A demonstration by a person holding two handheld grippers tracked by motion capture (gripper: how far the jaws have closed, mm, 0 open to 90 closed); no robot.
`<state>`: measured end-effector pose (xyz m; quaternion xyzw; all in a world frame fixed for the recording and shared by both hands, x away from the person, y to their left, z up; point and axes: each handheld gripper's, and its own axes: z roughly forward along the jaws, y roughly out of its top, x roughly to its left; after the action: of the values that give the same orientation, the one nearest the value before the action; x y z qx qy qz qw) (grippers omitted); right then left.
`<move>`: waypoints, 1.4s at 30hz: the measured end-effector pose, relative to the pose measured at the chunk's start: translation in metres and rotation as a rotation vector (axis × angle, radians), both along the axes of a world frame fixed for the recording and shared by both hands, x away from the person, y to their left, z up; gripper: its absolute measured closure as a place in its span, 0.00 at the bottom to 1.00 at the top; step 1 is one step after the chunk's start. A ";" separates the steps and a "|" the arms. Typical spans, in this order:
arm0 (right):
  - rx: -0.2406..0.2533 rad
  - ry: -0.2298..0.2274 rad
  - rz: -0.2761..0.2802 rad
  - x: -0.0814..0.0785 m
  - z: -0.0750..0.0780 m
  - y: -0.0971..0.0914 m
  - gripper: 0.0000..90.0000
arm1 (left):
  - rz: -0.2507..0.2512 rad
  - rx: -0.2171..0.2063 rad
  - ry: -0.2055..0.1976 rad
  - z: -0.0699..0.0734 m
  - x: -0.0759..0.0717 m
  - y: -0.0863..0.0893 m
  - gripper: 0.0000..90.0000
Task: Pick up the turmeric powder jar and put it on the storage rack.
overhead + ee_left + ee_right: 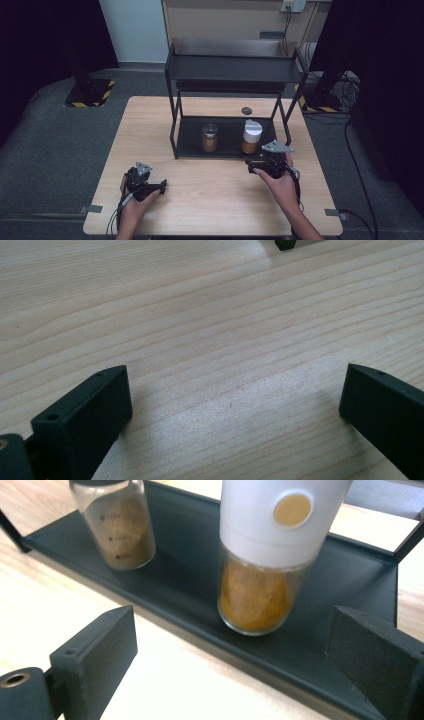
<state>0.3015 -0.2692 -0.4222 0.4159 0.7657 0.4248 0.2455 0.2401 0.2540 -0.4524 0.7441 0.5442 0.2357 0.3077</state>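
Presently the right gripper point(256, 164) is being held at the front edge of the rack's lower shelf point(190, 600), its jaws spread wide and gripping nothing. Directly ahead of it, the white-capped spice jar point(267, 555) is being shown standing upright near the shelf's right end, its long axis vertical, with the jaws lined up to either side of its orange-filled base. A second jar point(209, 137) is being kept further left along the shelf. The left gripper point(147, 187) is being rested near the table's point(210, 200) front left corner, jaws likewise wide, well apart from both jars. The white-capped jar is probably the target, being nearest the right hand.
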 end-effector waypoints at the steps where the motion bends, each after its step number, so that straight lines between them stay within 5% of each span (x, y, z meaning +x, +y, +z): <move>1: -0.005 0.003 0.003 -0.001 0.000 -0.001 0.09 | 0.000 0.000 0.000 0.000 0.000 0.000 0.00; 42: -0.034 0.043 0.041 -0.028 -0.016 -0.023 0.08 | 0.000 0.000 0.001 0.000 0.000 0.000 0.00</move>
<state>0.2739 -0.2926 -0.4386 0.4047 0.7863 0.4077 0.2275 0.2403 0.2541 -0.4523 0.7442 0.5442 0.2354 0.3076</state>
